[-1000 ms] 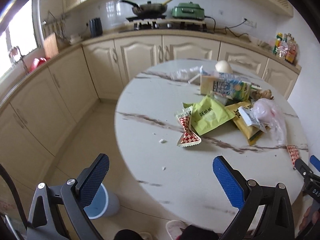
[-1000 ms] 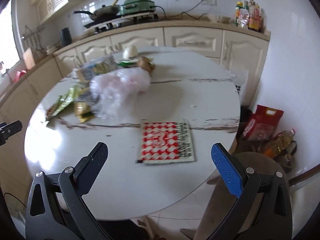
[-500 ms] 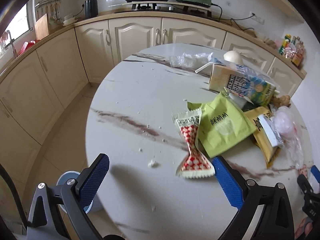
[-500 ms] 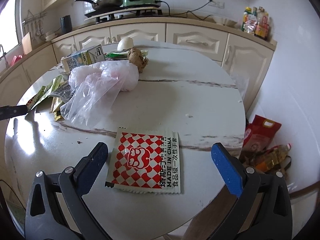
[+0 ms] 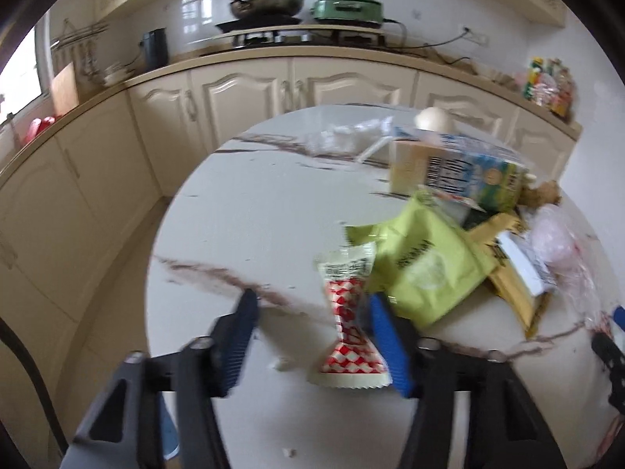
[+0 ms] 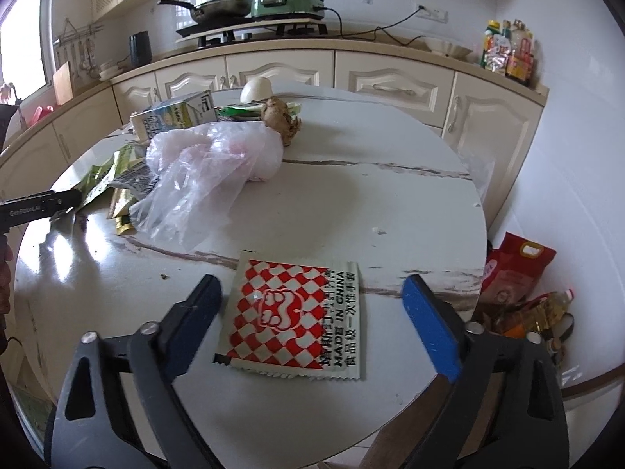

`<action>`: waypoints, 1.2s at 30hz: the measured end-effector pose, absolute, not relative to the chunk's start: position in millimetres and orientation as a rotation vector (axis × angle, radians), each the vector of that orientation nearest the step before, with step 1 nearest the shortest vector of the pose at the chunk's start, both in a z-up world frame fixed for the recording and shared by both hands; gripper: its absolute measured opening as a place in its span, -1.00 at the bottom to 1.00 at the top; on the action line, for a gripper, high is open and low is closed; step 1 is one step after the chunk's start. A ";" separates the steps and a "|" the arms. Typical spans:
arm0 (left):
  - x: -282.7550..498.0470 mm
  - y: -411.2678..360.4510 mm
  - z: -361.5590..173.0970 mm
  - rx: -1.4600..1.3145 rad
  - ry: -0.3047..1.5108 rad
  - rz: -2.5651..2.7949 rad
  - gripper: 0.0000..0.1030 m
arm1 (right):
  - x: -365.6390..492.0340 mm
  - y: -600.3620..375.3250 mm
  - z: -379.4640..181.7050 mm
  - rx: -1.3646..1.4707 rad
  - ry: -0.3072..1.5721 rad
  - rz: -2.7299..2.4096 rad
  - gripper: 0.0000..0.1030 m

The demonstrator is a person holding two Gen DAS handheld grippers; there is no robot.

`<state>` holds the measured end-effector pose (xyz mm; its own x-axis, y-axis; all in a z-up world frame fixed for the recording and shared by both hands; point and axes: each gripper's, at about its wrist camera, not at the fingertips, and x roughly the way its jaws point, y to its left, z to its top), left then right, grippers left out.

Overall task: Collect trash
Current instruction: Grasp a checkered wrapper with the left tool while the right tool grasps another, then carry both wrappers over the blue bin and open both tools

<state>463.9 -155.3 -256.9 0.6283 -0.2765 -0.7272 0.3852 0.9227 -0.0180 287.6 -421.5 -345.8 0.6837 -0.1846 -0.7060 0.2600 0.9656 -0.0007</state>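
1. The twisted red wrapper (image 5: pixel 349 326) lies on the bench (image 5: pixel 250 234), left of the green bag (image 5: pixel 425 269).
2. The left gripper (image 5: pixel 310 314) has moved in; its fingers have narrowed around the wrapper, not pinching yet.
3. The right gripper (image 6: pixel 312 297) waits wide open over the flat red packet (image 6: pixel 293 314).

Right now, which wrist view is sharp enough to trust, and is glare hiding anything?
Left wrist view: motion-blurred; twisted checkered wrapper and carton smeared. Right wrist view: sharp; print on flat checkered packet readable; window glare on table at left, hiding nothing.
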 end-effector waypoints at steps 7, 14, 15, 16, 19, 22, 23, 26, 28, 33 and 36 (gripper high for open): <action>453.2 -159.8 -263.5 0.126 0.814 -0.480 -0.75 | 286.5 -417.5 -344.9 0.093 0.755 -0.223 -0.02; 439.9 -150.2 -261.1 0.068 0.807 -0.543 -0.78 | 282.4 -415.3 -343.7 0.104 0.732 -0.178 -0.63; 437.8 -148.1 -257.9 0.064 0.801 -0.549 -0.78 | 282.6 -413.1 -343.5 0.097 0.730 -0.177 -0.64; 435.9 -144.9 -254.3 0.058 0.798 -0.559 -0.78 | 282.3 -411.8 -342.9 0.098 0.728 -0.172 -0.65; 430.5 -133.2 -241.8 0.025 0.788 -0.586 -0.79 | 281.0 -408.6 -340.1 0.105 0.727 -0.163 -0.67; 421.7 -115.4 -226.3 -0.002 0.766 -0.598 -0.79 | 278.4 -405.0 -332.6 0.115 0.711 -0.155 -0.68; 417.5 -109.4 -221.3 -0.011 0.755 -0.600 -0.79 | 277.1 -401.6 -326.7 0.113 0.696 -0.154 -0.68; 405.6 -90.9 -207.3 -0.039 0.729 -0.599 -0.78 | 276.9 -388.6 -303.6 0.110 0.651 -0.124 -0.67; 396.0 -74.6 -198.7 -0.052 0.705 -0.596 -0.78 | 280.5 -370.3 -285.3 0.096 0.619 -0.082 -0.67; 369.8 -12.6 -186.7 -0.078 0.657 -0.527 -0.78 | 303.2 -302.4 -253.4 0.057 0.557 0.079 -0.67; 358.9 30.0 -193.6 -0.072 0.648 -0.430 -0.78 | 326.5 -240.1 -244.6 0.042 0.546 0.223 -0.67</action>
